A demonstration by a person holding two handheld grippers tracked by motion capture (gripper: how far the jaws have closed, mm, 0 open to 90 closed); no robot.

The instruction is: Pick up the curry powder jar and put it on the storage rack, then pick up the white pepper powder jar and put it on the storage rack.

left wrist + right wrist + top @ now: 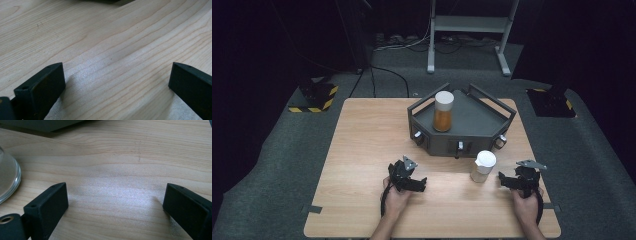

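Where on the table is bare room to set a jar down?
The table's whole left half, left of the grey tray, lies bare, as does the front strip between the left gripper and right gripper. It is crowded around the small jar at the tray's front.

The table (362,150) is pale wood with fine grain, its finish matt with a soft sheen. Both grippers' jaws look like matt black plastic. Beside the dark grey matt tray (477,125), the small jar (482,166) is clear glossy glass under a white lid; on it, another jar (443,111) holds amber contents.
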